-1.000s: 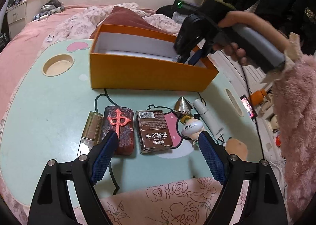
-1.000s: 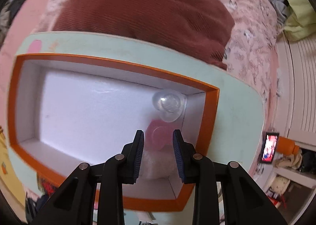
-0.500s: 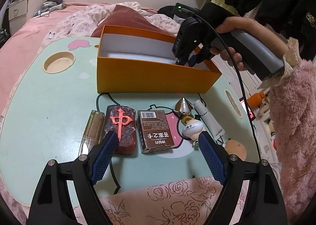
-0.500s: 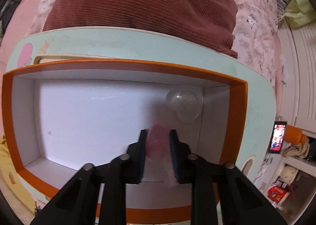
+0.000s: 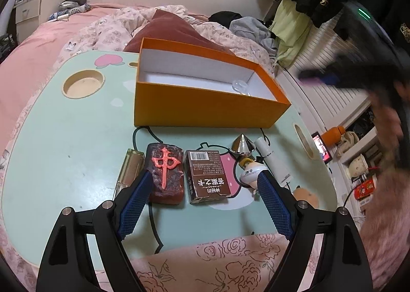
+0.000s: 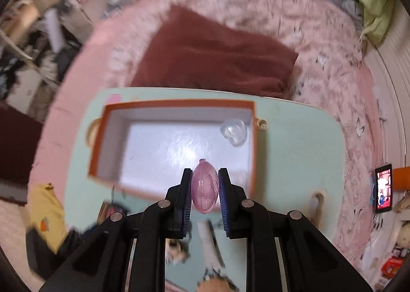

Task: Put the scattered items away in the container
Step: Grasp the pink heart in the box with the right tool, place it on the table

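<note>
Right gripper point(image 6: 204, 190), now above orange box point(image 6: 252, 143), clamped on pink capsule point(image 6: 204, 190); mint table point(image 6: 294, 163) below.

Light: soft indoor, even, weak shadows.
Glare: white sheen on the orange box point(image 6: 176, 148) floor.
Blur: right wrist view smeared; left sharp.
Edges: fisheye bending, dark corners.

A raised red 中 is showing on the dark tile point(image 5: 166, 170); the brown box point(image 5: 208, 176) is carrying a barcode and upside-down 神秘的.
</note>
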`<state>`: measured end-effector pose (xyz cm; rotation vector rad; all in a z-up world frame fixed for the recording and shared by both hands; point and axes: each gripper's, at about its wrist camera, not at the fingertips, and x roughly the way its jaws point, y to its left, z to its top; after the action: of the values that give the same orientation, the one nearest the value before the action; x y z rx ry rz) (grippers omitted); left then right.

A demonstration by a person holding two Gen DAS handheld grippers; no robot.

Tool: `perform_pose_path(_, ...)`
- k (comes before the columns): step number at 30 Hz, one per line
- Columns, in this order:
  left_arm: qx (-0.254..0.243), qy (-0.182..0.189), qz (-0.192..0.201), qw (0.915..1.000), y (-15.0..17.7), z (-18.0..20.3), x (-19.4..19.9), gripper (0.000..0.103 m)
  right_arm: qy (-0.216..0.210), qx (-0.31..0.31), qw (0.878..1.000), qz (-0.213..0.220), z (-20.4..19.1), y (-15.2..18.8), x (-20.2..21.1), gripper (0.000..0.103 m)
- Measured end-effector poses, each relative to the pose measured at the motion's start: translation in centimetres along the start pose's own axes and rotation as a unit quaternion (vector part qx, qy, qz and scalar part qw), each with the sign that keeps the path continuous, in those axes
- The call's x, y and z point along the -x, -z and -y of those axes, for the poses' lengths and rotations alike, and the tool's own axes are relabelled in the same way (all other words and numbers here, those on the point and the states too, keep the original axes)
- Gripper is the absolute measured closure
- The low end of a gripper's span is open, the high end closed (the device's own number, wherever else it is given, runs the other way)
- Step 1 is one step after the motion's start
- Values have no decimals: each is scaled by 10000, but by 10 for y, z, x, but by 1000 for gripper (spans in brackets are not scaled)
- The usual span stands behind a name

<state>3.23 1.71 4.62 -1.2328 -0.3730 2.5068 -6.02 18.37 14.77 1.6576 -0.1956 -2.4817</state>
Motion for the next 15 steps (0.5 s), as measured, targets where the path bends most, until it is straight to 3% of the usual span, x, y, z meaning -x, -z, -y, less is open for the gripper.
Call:
perform_pose_path(3,-41,-8,-57,10000,-2,4,-3,20,-259,-101,9996,26,23,48,6,84)
perform_pose_path(8,-156,34,-141,9998,-13,13,-3,20,-296,-354,9987,-230,41,103,-25,84)
perform_pose_path(15,-499,-22,-35,9987,-42,34,10,20,-110,-434,9988,-217,37,128,-43,84)
